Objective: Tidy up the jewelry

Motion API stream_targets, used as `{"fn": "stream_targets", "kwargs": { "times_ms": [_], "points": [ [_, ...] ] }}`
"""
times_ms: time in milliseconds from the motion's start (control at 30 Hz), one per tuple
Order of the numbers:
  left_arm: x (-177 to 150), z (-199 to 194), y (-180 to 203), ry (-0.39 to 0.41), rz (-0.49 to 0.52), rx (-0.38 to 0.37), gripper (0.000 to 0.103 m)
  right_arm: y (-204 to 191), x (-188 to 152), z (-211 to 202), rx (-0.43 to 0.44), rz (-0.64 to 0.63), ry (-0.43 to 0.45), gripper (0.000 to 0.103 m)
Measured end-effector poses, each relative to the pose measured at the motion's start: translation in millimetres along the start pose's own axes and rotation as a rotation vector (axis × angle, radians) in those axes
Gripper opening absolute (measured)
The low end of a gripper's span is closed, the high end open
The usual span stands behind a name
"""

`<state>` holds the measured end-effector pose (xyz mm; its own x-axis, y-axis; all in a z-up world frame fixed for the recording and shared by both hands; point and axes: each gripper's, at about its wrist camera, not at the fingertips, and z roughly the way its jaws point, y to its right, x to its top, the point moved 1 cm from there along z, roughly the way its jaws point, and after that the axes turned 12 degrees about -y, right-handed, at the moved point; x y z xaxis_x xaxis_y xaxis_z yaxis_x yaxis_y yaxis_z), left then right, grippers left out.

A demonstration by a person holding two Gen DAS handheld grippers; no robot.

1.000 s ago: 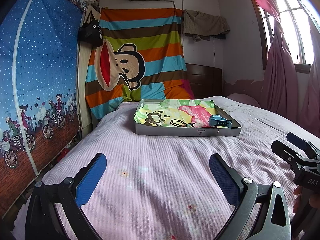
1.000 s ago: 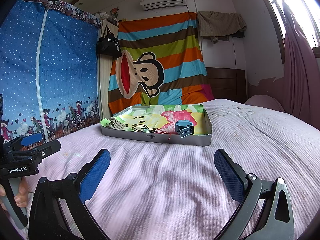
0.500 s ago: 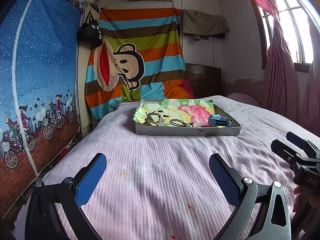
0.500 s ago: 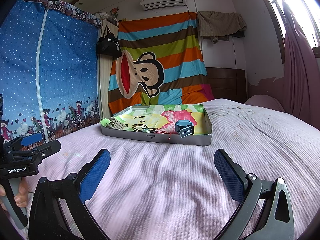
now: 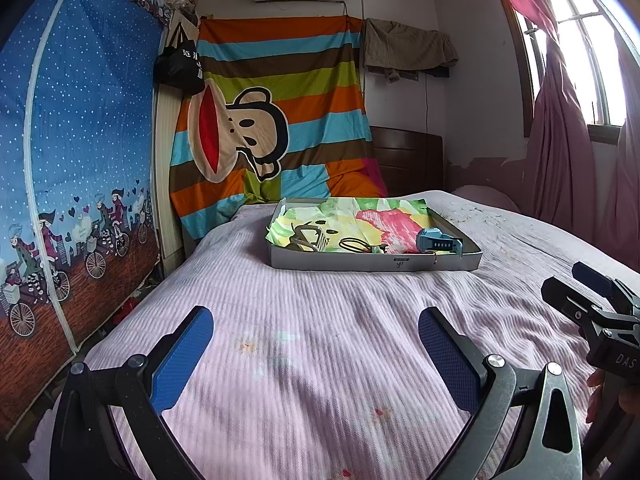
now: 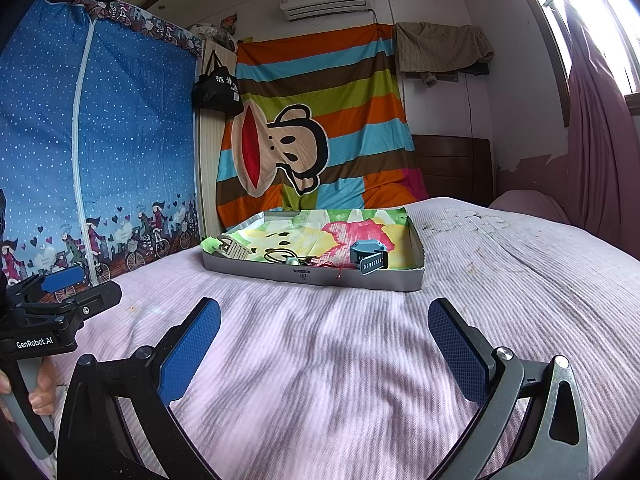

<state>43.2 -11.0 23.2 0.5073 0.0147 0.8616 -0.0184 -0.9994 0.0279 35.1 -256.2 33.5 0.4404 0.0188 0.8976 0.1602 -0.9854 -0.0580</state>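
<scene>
Jewelry pieces are seen gathered in a shallow grey tray (image 5: 376,264) set on the bed (image 5: 320,340), well ahead of both tongs. Inside the tray, on a bright patterned cloth (image 5: 352,220), a blue watch (image 5: 438,241) is placed toward the right, a dark looped cord (image 5: 354,245) near the middle, and a pale hair clip (image 5: 308,238) toward the left; a thin red thread (image 6: 340,270) is draped over the front wall. What the smaller pieces by the cord are can hardly be made out at this distance.

The left gripper (image 5: 316,344) is held with its blue pads spread wide and nothing between them, low over the pink cover. The right gripper (image 6: 324,340) is held likewise, spread and empty.

As for progress, everything is found within the tray, yet loosely scattered. Such a scene would fit pieces merely collected and awaiting sorting, or an arrangement already judged complete; this cannot be settled from these views.
</scene>
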Motion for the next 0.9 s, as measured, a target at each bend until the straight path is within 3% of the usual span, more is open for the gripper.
{"fn": "stream_targets", "kwargs": {
  "times_ms": [900],
  "points": [
    [-1.1,-0.3,-1.9,-0.002,0.005,0.002,0.103,-0.6,-0.2,-0.4,0.0,-0.001,0.0,0.102]
  ]
}}
